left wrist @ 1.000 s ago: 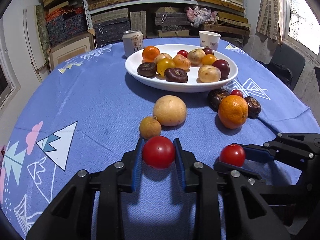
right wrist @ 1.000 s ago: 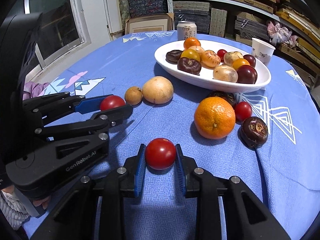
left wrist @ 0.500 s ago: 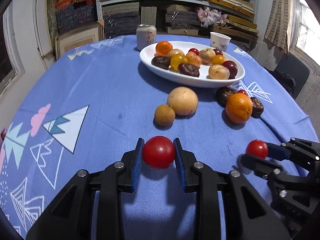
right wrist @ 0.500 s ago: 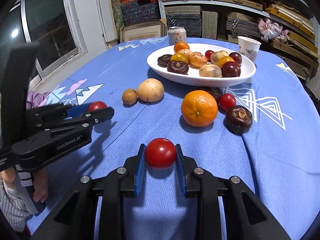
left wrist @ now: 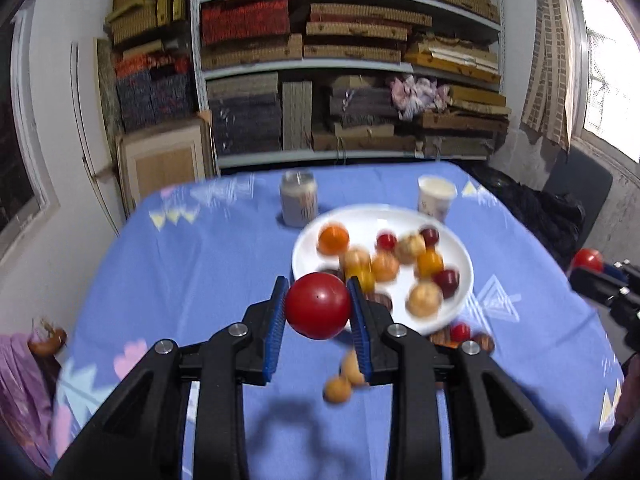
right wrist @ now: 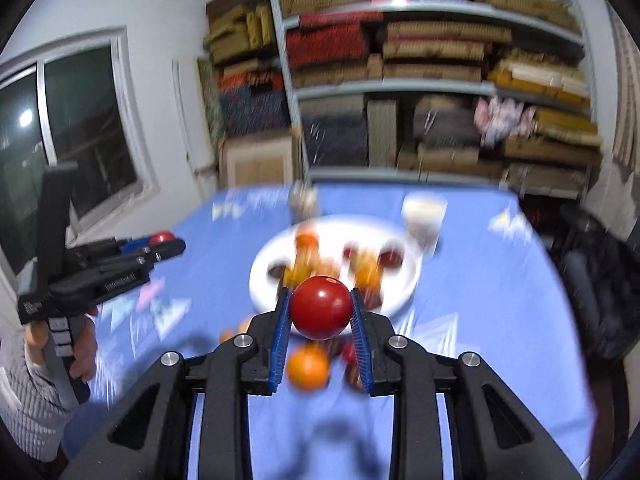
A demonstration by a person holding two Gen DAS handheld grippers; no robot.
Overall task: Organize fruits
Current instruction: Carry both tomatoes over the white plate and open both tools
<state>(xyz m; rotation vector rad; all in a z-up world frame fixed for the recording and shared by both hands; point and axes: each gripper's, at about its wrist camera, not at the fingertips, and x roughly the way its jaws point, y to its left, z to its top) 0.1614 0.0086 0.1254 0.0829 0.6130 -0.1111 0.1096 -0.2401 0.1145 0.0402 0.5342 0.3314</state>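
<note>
My left gripper (left wrist: 318, 306) is shut on a red tomato (left wrist: 318, 305), held high above the blue tablecloth. My right gripper (right wrist: 320, 308) is shut on a second red tomato (right wrist: 321, 307), also lifted. Each gripper shows in the other's view: the right one with its tomato (left wrist: 587, 260) at the far right, the left one with its tomato (right wrist: 162, 237) at the left, held by a hand (right wrist: 86, 354). Beyond both stands the white plate (left wrist: 308, 248) (right wrist: 260, 276) with several fruits. Loose fruits lie on the cloth below: two tan ones (left wrist: 338, 389), an orange (right wrist: 308, 366).
A drinks can (left wrist: 299, 200) and a paper cup (left wrist: 436, 198) stand behind the plate. Shelves (left wrist: 344, 60) packed with boxes fill the back wall. A dark chair (left wrist: 576, 188) is at the right of the table, a window (right wrist: 80, 128) at the left.
Both grippers have risen well above the table with their tomatoes still gripped. The plate and loose fruits now appear lower and farther away, blurred by the motion.
</note>
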